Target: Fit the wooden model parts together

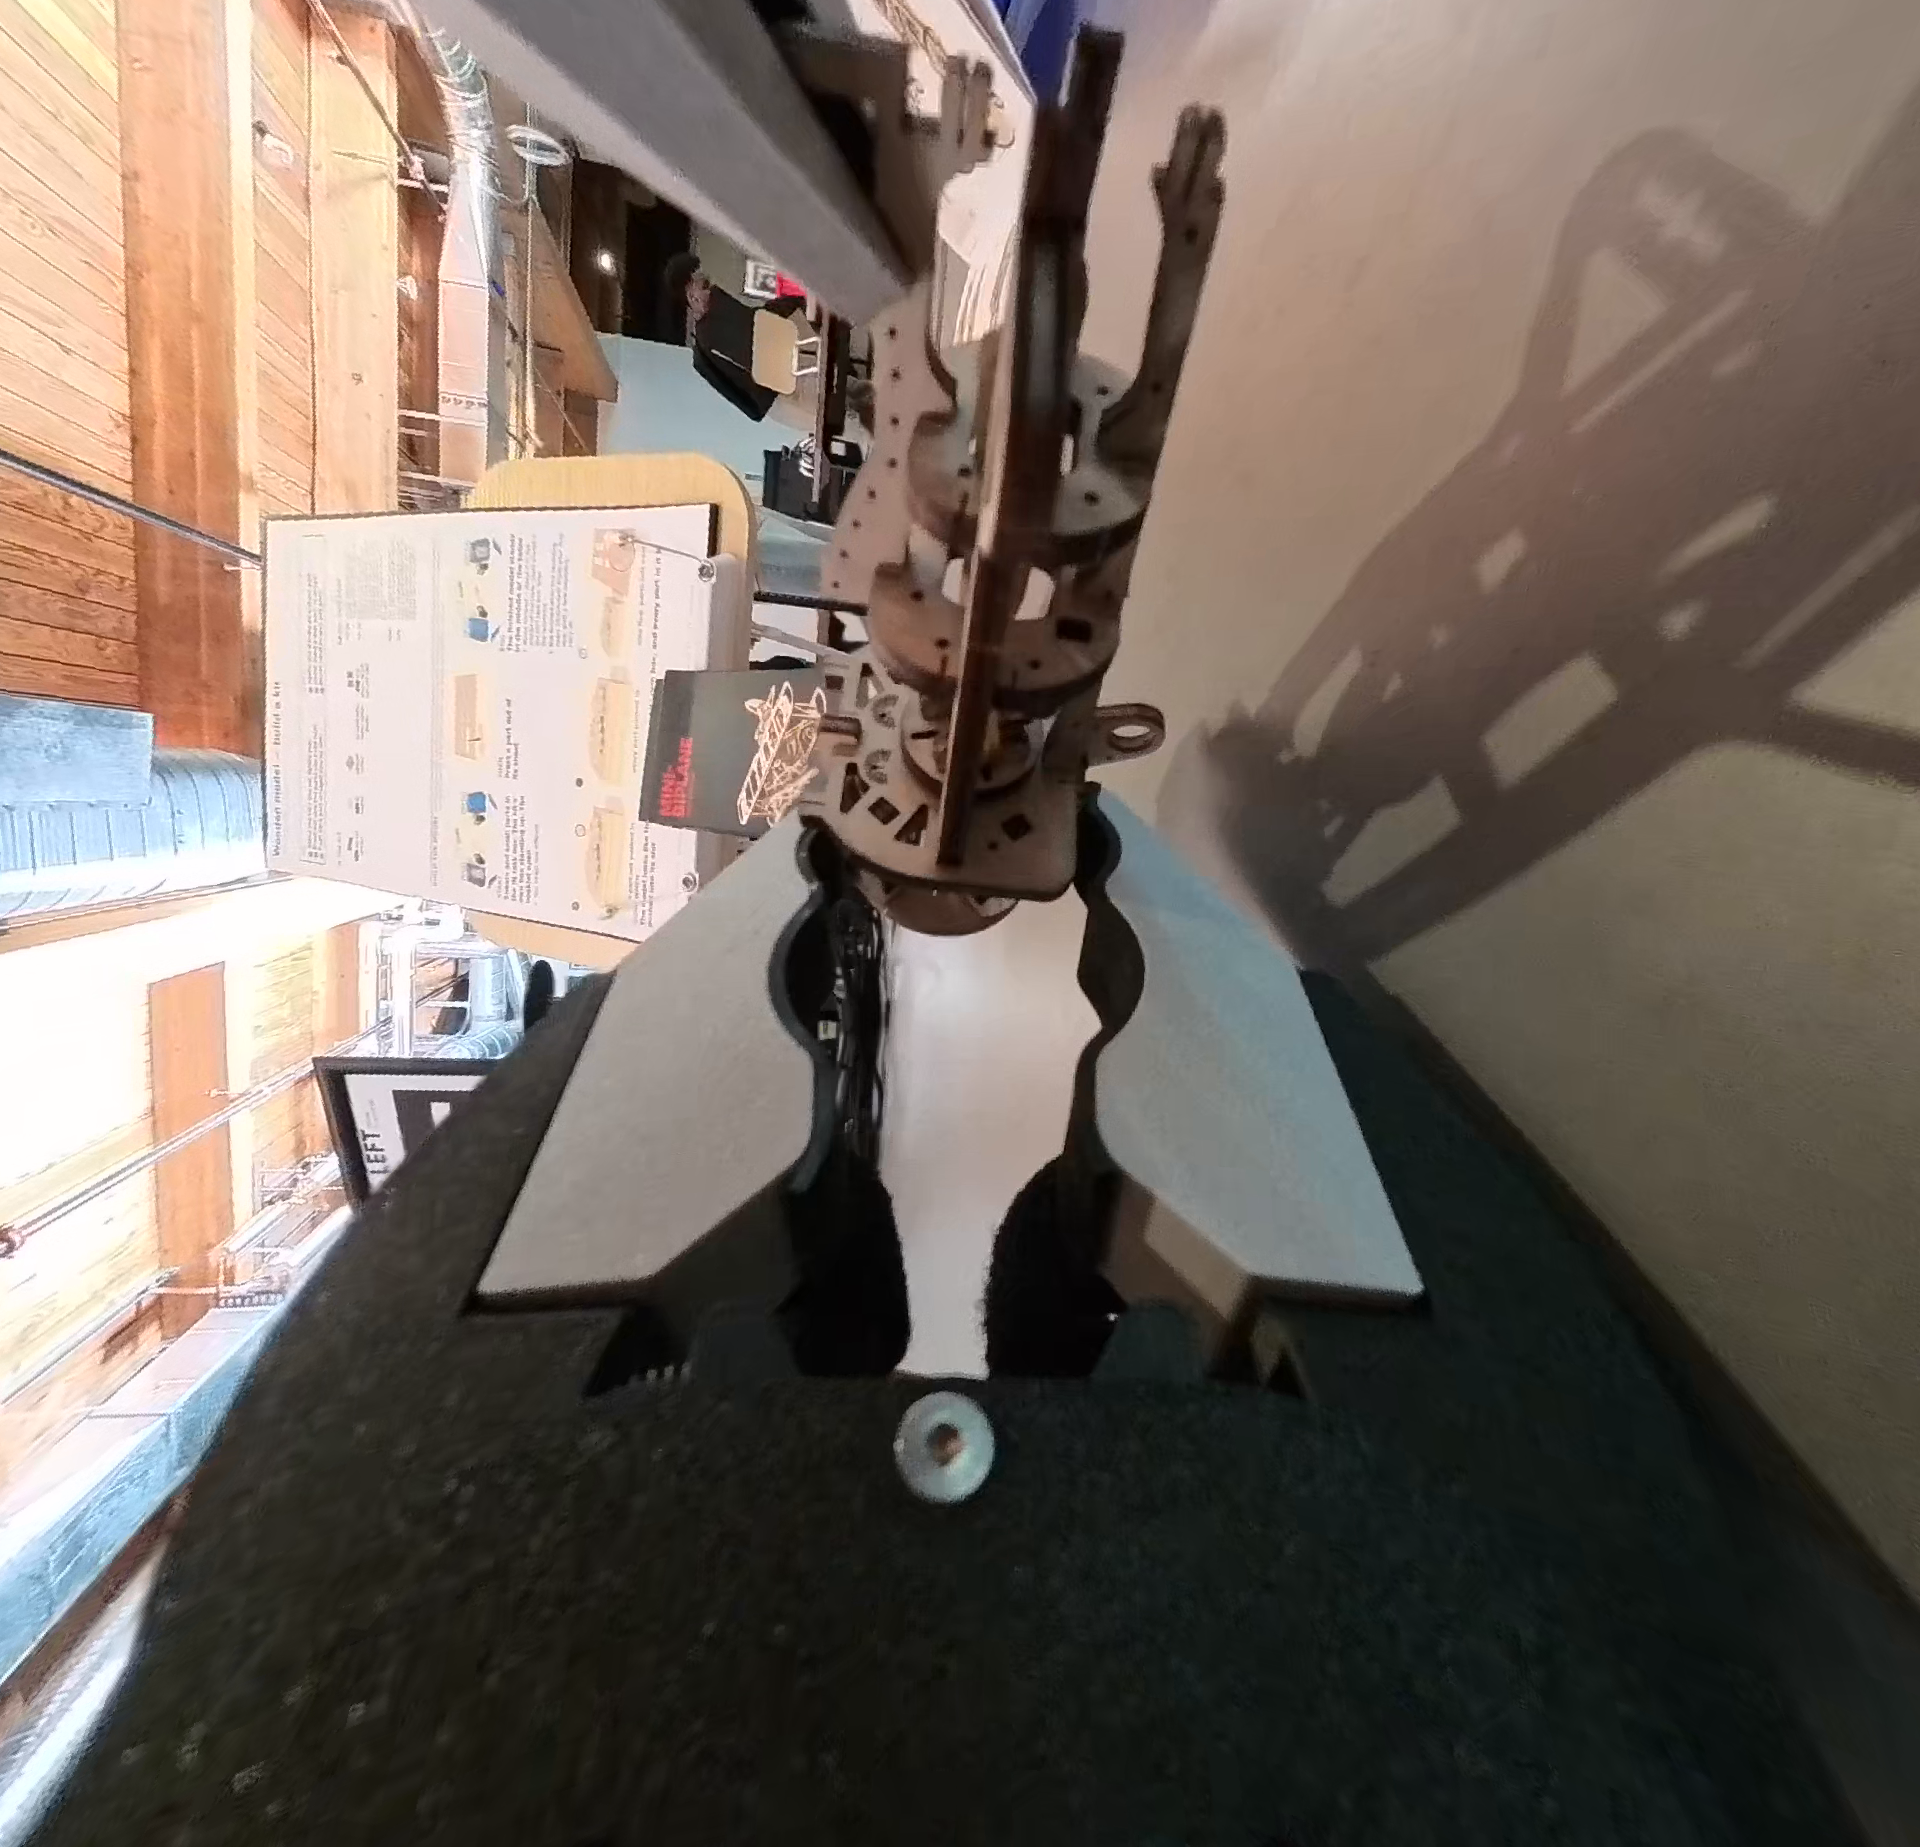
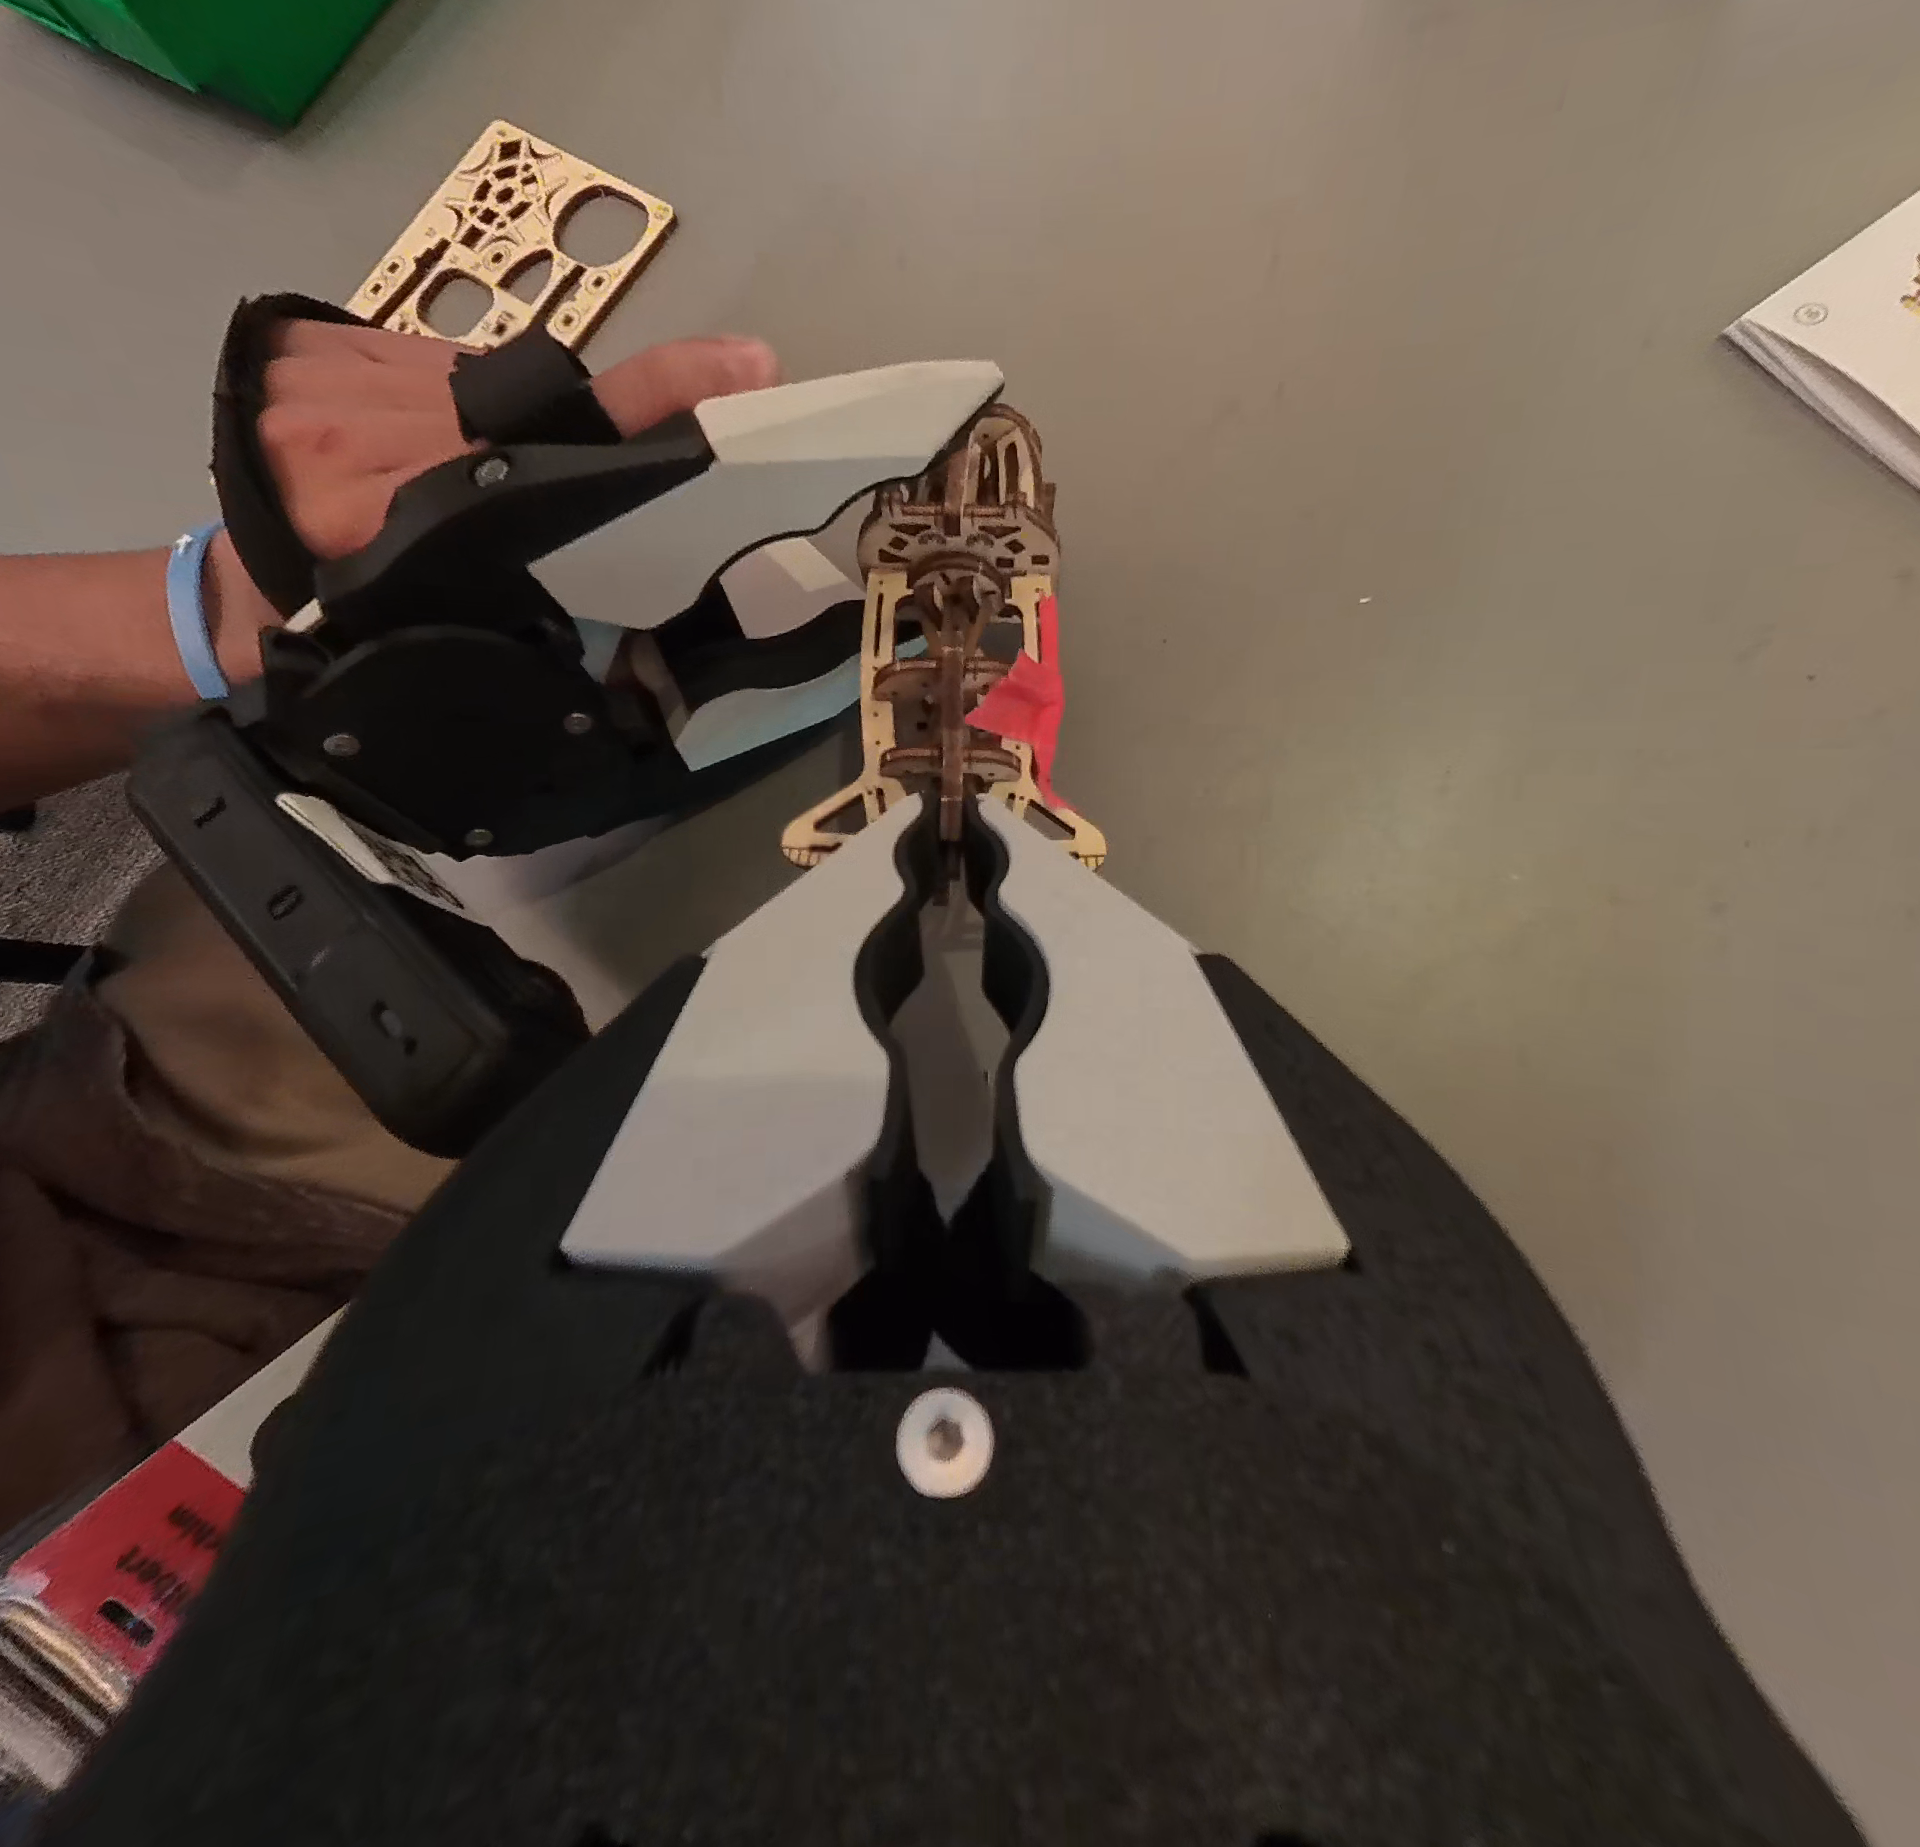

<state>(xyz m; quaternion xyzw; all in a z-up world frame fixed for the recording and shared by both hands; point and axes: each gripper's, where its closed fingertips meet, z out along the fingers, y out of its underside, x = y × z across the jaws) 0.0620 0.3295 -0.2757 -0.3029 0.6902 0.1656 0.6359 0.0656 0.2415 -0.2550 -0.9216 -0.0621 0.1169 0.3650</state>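
The pale laser-cut wooden model frame [image 2: 951,654], a lattice of thin slotted ribs and discs, hangs above the grey worktop [image 2: 1455,447], well in from its edges, held from two sides. The right gripper [image 2: 948,829] pinches a thin upright wooden fin at the model's near end, its grey fingers [image 2: 1060,924] closed onto that plate. The left gripper [image 1: 951,862], carried by a hand in a black strap [image 2: 416,447], grips the far end of the model [image 1: 977,592] across its width; its fingers are closed around the discs, though how firmly cannot be told. The model looks light but fragile: the ribs are slender and would likely snap if twisted, so the solid discs and flat plates seem the safest places to hold, with pressure along the slots. Only the right wrist view shows the punched-out wooden parts sheet [image 2: 514,239] toward the far left of the worktop, a green box [image 2: 208,0] at the far left corner, a white booklet [image 2: 1839,363] at the right edge and red tape [image 2: 1023,701] on the model. Only the left wrist view shows a white instruction board [image 1: 488,717] and the model's shadow on the worktop.
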